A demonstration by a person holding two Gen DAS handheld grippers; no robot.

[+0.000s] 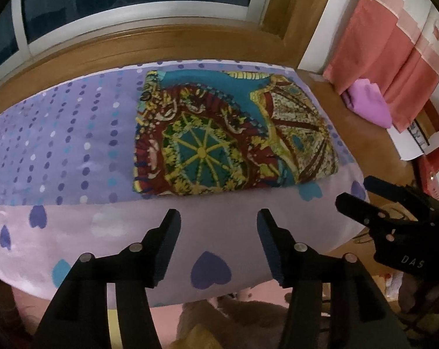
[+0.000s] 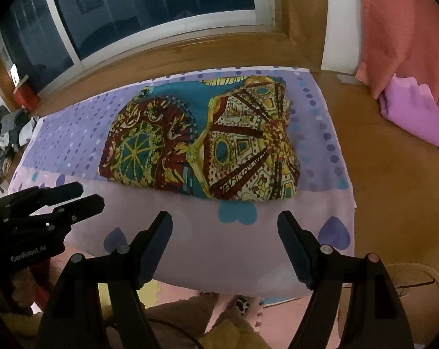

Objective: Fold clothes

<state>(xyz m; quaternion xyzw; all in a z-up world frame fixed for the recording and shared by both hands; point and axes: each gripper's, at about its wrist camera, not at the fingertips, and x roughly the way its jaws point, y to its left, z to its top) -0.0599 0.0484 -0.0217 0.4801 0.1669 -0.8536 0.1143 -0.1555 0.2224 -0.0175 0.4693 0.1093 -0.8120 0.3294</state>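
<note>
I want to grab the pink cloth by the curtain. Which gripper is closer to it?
Right. The right gripper hangs nearer the pink cloth, which lies off to its right. The left gripper is farther left.

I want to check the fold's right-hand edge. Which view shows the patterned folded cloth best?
The right wrist view: the patterned folded cloth sits near centre, its right edge and thickness clear. The left wrist view shows the cloth whole too, but that edge lies farther off to the side.

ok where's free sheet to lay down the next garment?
Free: the dotted sheet left of the folded patterned cloth, and the heart-print strip between it and both open grippers, left and right. Tight: the cloth's right side, near the sheet's edge.
</note>
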